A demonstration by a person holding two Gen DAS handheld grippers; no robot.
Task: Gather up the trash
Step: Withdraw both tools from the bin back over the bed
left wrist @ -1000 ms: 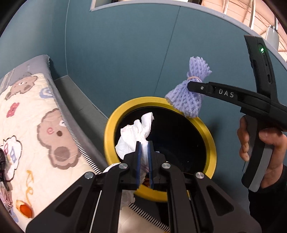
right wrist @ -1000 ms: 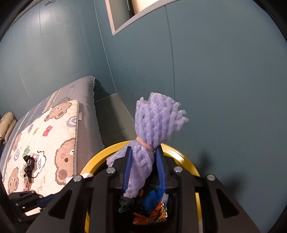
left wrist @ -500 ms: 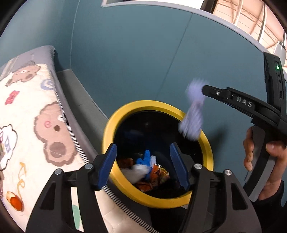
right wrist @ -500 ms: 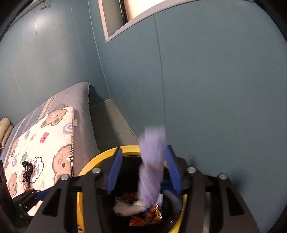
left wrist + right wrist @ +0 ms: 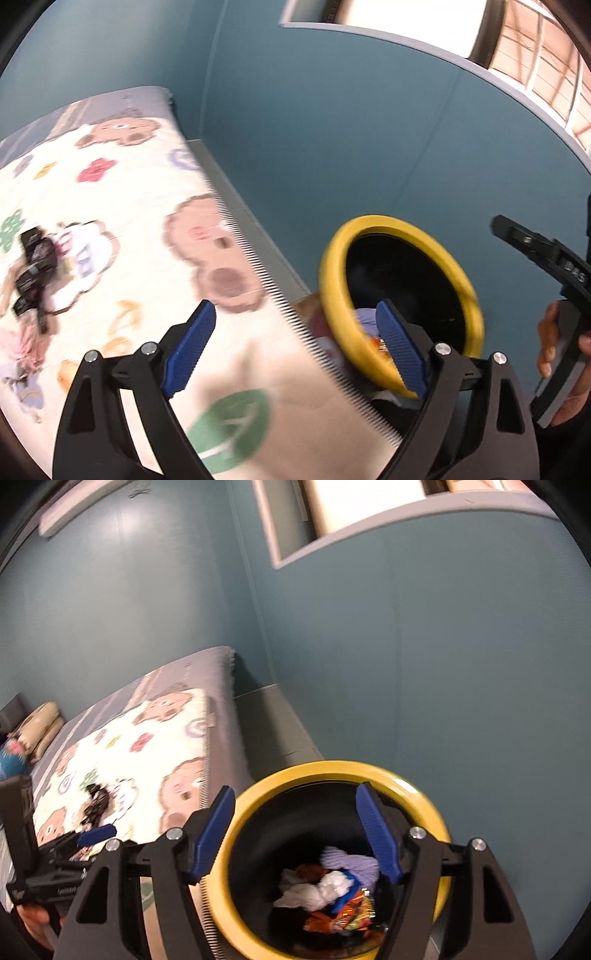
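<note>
Left gripper (image 5: 295, 347): jaws apart, having just been opening, with nothing between them; it looks out over the blanket (image 5: 122, 229), which I judge is so it can go for the next piece

Right gripper (image 5: 299, 834): jaws apart over the mouth of the bin, having just been opening, and empty; it hangs there because that is the spot where a dropped piece falls straight in

Bin (image 5: 413, 786): black inside with a yellow rim, on the floor between the bed and the blue wall, close to the mattress edge so that things from the bed have a short way to go

Trash in the bin: the purple foam net (image 5: 354, 862) lies on top of the white tissue (image 5: 317, 888), with orange wrappers (image 5: 347, 915) beneath; all of it is well below the rim

Still on the bed: a dark crumpled piece (image 5: 35, 266) lies on the blanket, well apart from the bin; pinkish bits near the left edge are too blurred to name

Progress: two pieces seem dealt with, but the bed is not yet cleared

Risk: the left view is smeared, so the reach for the dark piece could miss
</note>
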